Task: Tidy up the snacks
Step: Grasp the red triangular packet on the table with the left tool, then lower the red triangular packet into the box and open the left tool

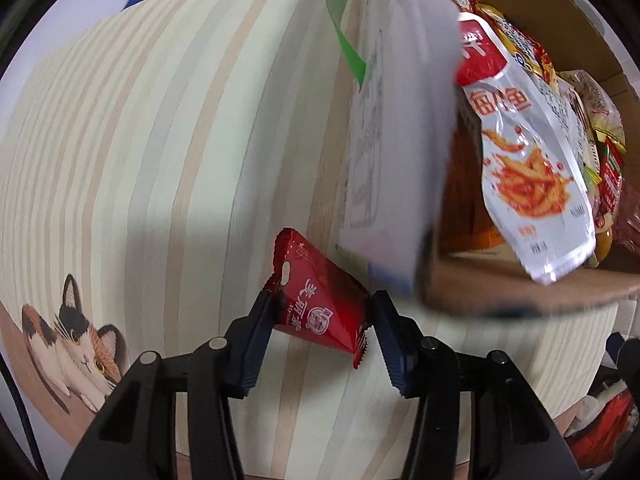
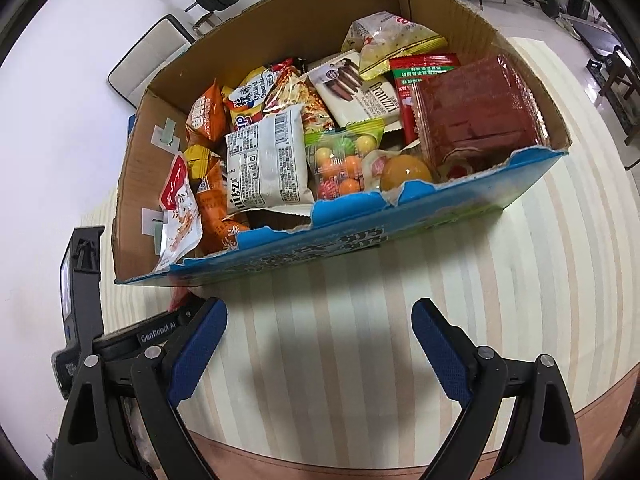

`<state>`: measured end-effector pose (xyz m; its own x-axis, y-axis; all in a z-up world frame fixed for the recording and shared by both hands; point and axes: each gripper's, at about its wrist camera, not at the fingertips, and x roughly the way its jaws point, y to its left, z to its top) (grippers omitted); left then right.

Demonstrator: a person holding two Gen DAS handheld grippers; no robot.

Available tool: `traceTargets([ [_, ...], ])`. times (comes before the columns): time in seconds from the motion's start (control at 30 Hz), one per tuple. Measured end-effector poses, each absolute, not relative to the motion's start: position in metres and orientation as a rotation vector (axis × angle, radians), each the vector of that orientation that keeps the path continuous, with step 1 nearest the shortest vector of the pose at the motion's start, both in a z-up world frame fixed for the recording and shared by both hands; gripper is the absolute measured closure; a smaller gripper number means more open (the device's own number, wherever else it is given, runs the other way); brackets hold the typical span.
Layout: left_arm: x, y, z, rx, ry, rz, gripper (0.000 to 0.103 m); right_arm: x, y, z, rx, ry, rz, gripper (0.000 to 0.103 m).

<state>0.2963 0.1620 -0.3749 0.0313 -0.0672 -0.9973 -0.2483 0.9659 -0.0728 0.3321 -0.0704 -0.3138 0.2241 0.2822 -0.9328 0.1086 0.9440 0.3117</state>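
The left gripper (image 1: 322,312) pinches a red packet (image 1: 320,304) by its two sides, on the striped table (image 1: 160,160) just beside the box (image 2: 400,216). The packet's long axis runs diagonally, its crimped end with the hang hole pointing up-left and away, the other end down-right toward the camera. The right gripper (image 2: 318,322) hangs with jaws spread and empty above the table. Beyond it, the box holds many snacks (image 2: 268,160).
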Motion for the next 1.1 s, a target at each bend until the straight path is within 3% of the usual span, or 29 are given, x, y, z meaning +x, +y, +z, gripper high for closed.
traceTargets([
  [0.23, 0.262, 0.156, -0.338, -0.256, 1.482, 0.138, 0.056, 0.327, -0.069, -0.3, 0.31, 1.337, 0.147, 0.007],
  [0.5, 0.232, 0.139, -0.256, -0.264, 1.37, 0.047, 0.056, 0.322, -0.077, -0.266, 0.307, 1.31, 0.188, 0.007],
  [0.73, 0.296, 0.12, -0.203, -0.261, 1.323, -0.041, 0.056, 0.345, -0.088, -0.232, 0.292, 1.258, 0.184, 0.007],
  [1.1, 0.422, 0.106, -0.222, -0.249, 1.374, -0.077, 0.056, 0.433, -0.102, -0.229, 0.244, 1.237, 0.12, 0.007],
])
